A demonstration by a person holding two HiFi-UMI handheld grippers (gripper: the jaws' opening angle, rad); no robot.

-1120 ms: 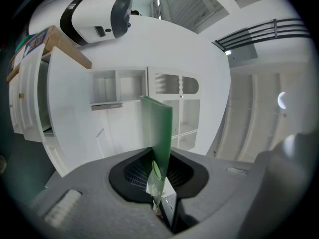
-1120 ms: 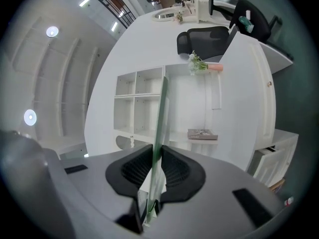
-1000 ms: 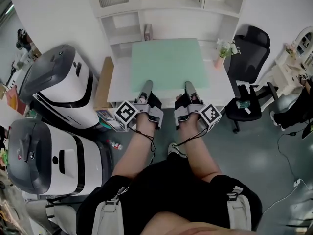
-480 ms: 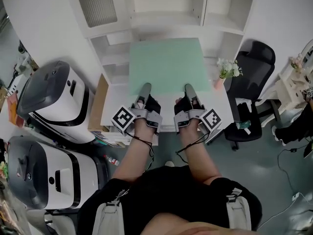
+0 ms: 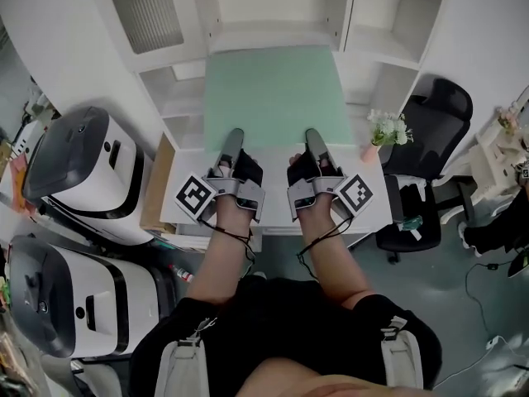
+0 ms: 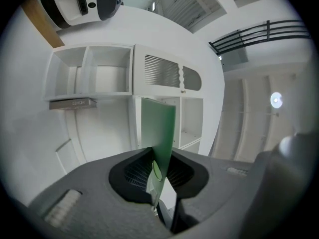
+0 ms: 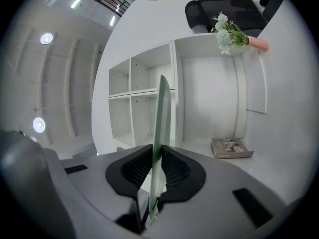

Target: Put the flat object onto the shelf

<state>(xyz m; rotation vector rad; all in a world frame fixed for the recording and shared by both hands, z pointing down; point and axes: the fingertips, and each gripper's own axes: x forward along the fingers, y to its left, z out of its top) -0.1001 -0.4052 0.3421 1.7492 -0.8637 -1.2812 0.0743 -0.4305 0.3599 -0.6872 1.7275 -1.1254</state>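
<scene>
The white shelf unit (image 5: 376,23) fills the top of the head view, its open compartments cut off by the upper frame edge; a slatted door (image 5: 149,19) closes the one at upper left. In the right gripper view a book (image 7: 232,147) lies flat in a lower compartment at the right, and the left gripper view shows one (image 6: 73,103) at centre left. In the head view no book can be made out.

Two white and grey machines (image 5: 78,168) sit at the left edge, the lower one partly cut off.

The green board (image 5: 269,89) is in the frame's centre: pale green, thin, plain and rectangular, hiding most of the desk (image 5: 368,180) below it, with its far edge reaching the shelf's central opening.

A black chair (image 5: 434,131) stands at the right.

The left gripper (image 5: 233,136) and right gripper (image 5: 312,136) each pinch the board's near edge, jaws narrowed on it; their own views show it edge-on.

Flowers in a pink vase (image 5: 382,131) stand on the desk's right.
</scene>
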